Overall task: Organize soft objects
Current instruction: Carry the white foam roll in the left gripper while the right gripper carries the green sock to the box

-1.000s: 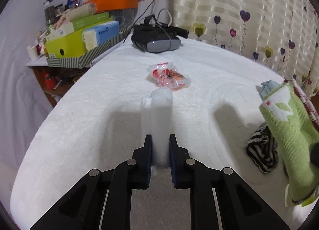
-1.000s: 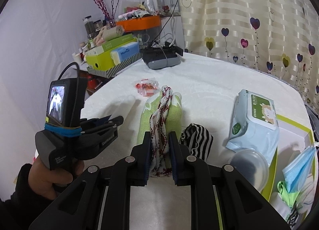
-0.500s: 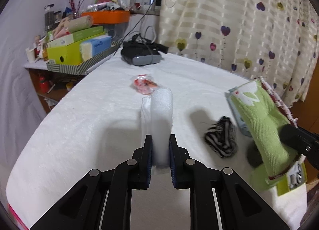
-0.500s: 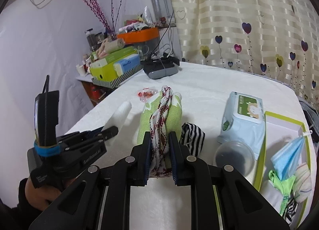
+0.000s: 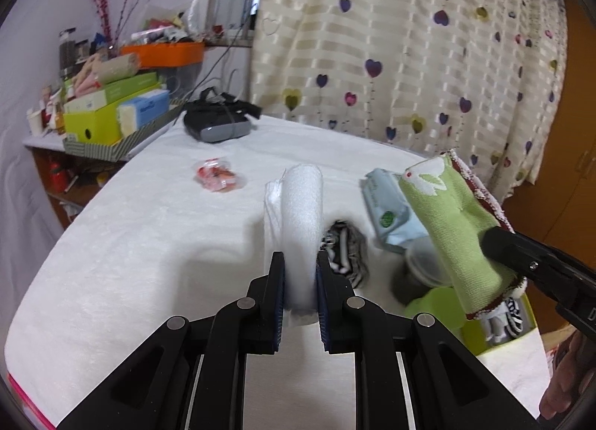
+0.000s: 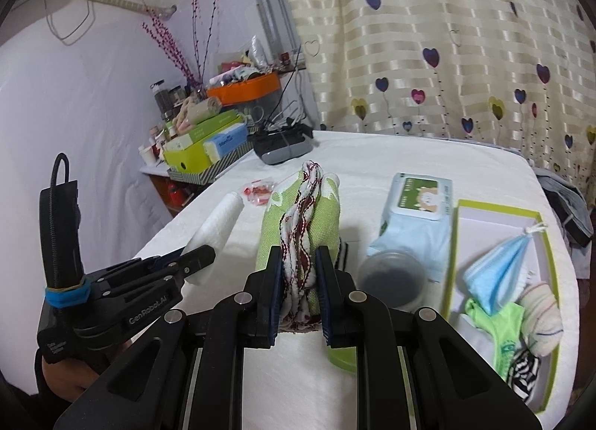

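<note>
My left gripper [image 5: 300, 273] is shut on a folded white cloth [image 5: 300, 221] and holds it above the white table [image 5: 149, 236]. It also shows in the right wrist view [image 6: 219, 225]. My right gripper [image 6: 298, 266] is shut on a folded green towel with red-and-white trim [image 6: 301, 217], which the left wrist view shows at the right [image 5: 454, 228]. A green-rimmed white box [image 6: 499, 217] at the right holds a blue mask [image 6: 499, 269], socks and a green cloth. A black-and-white striped cloth [image 5: 344, 247] lies on the table under both grippers.
A pack of wet wipes [image 6: 417, 217] and a clear round lid [image 6: 393, 277] lie left of the box. A red snack packet [image 5: 218, 178] and a black headset [image 5: 219, 120] lie farther back. A cluttered shelf with boxes [image 5: 111, 113] stands at the far left.
Both grippers have swung to the right with their cloths still held. The green-rimmed box has come further into the right wrist view.
</note>
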